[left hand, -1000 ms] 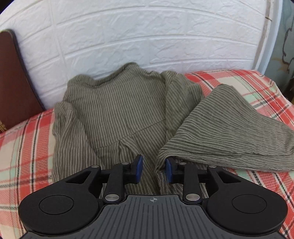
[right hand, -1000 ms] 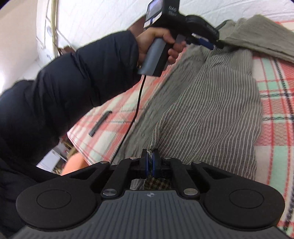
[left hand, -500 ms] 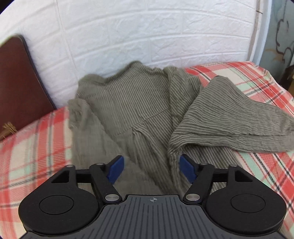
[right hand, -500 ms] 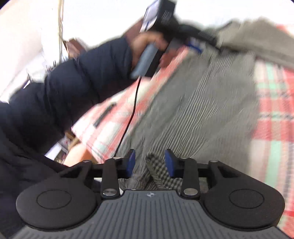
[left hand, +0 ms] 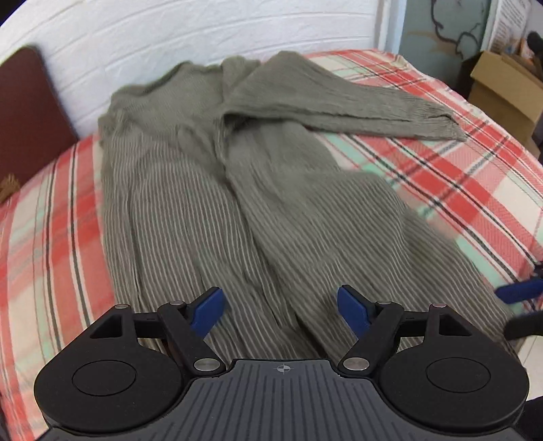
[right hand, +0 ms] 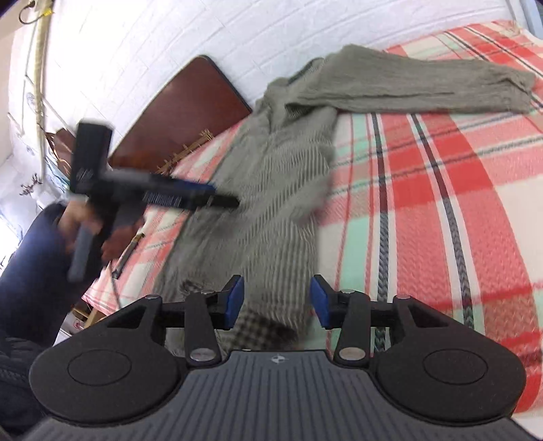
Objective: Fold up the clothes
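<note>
Behind everything, white brick-pattern wall (left hand: pixel 203 30), with dark brown wooden board (right hand: pixel 183 118) leaning against it at the head of the bed. On red, white and mint checked blanket (left hand: pixel 475 190) covering the bed: grey-green striped long-sleeved garment (left hand: pixel 190 203), spread lengthwise, neck end towards the wall, hem end nearest to both cameras. Body part folded in along its length, a seam-like ridge running down the middle. One sleeve (left hand: pixel 356 98) stretched out sideways across the blanket, flat, pointing away from the body of the garment. Small patch of checked fabric (right hand: pixel 258 329) showing at the hem, just under the right gripper.

Left gripper (left hand: pixel 280 310) over the hem end, blue fingers (left hand: pixel 207 312) standing wide apart, nothing pinched, cloth lying below and between them only. Right gripper (right hand: pixel 276 300) at the hem corner, jaws opening, blue pads clear of the cloth on both sides, garment edge lying loose between them.

Seen from the right wrist: blurred hand (right hand: pixel 78 220) in dark blue sleeve (right hand: pixel 30 271), holding the left gripper by its grey handle. Further right, beside the bed, brown cardboard box (left hand: pixel 505 88).
</note>
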